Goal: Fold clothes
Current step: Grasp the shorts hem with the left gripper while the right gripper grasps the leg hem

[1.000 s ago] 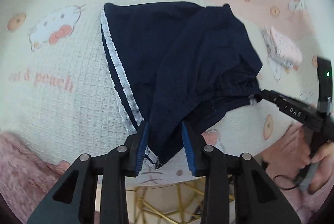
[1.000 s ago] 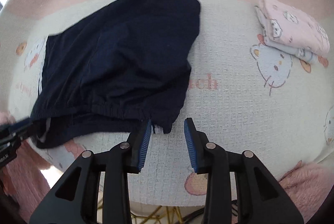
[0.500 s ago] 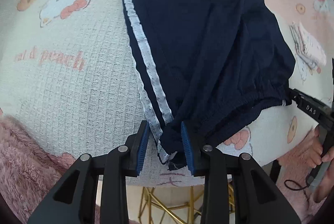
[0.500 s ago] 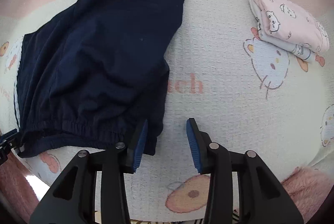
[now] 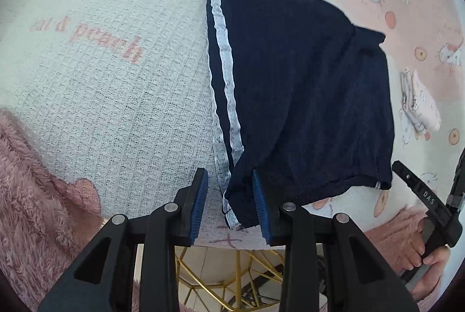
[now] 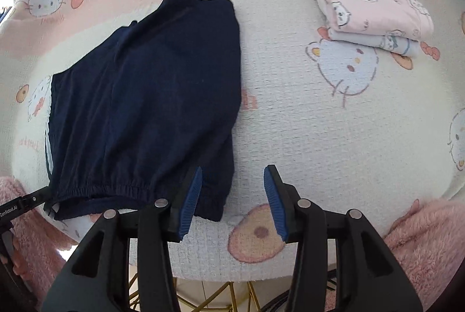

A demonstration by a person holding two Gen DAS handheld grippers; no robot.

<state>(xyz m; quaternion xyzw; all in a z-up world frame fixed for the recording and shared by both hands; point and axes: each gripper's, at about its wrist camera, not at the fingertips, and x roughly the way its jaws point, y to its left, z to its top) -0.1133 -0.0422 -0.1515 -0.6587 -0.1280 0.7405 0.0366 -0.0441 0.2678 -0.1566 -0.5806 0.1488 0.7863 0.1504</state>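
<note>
Navy shorts point(image 5: 305, 85) with white side stripes point(image 5: 223, 73) lie folded in half on the Hello Kitty cloth; they also show in the right wrist view point(image 6: 151, 108), elastic waistband towards me. My left gripper point(image 5: 229, 195) is open, its jaws either side of the shorts' near left corner, with no grip on the cloth. My right gripper point(image 6: 231, 195) is open and empty, just off the waistband's right corner. The right gripper also shows at the edge of the left wrist view point(image 5: 421, 193).
A stack of folded pink and pale blue clothes point(image 6: 375, 12) sits at the back right of the table. The table's front edge point(image 6: 232, 274) is close below both grippers, gold chair legs point(image 5: 221, 283) beneath. Pink fluffy sleeves point(image 5: 32, 210) flank the views.
Both grippers have opened and let go of the shorts. The shorts now lie flat on the cloth. The right gripper has opened wider and drawn back to the right of the waistband.
</note>
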